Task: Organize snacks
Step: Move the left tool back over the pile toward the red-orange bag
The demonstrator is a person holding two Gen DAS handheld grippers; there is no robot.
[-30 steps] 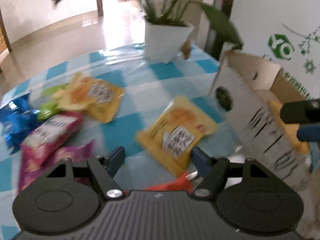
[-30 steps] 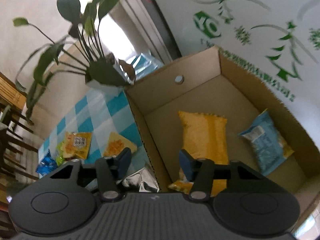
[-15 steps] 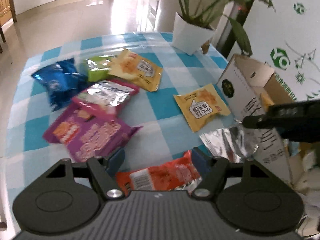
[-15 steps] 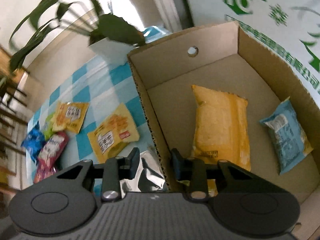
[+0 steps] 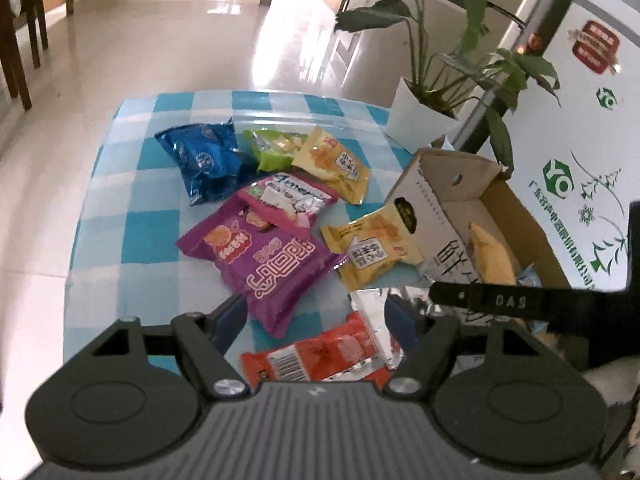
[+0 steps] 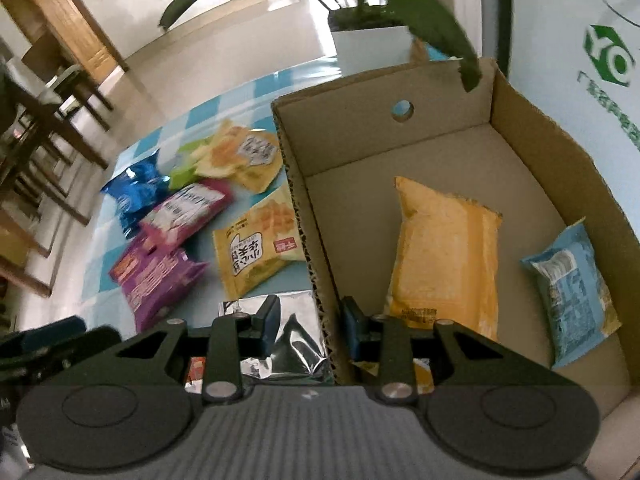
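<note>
Desk [image 5: 120, 184] w/ blue-check cloth carries a cardboard box [image 6: 532, 128] on its right side, holding a yellow bag [image 6: 444, 256] and a light-blue bag [image 6: 572, 292]; loose snacks lie left of it: purple pack [image 5: 260, 268], blue pack [image 5: 204, 160], two yellow packs, green and pink ones, a silver pouch [image 6: 296, 336] by the box wall. Left gripper [image 5: 316, 316] is released, nothing btwn its fingers, over an orange pack [image 5: 320, 356]. Right gripper [image 6: 308, 324] is clenched astride the box's near wall; whether it pinches the wall I can't tell.

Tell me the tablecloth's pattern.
Blue and white checks on the tablecloth, clearest in the left wrist view.
</note>
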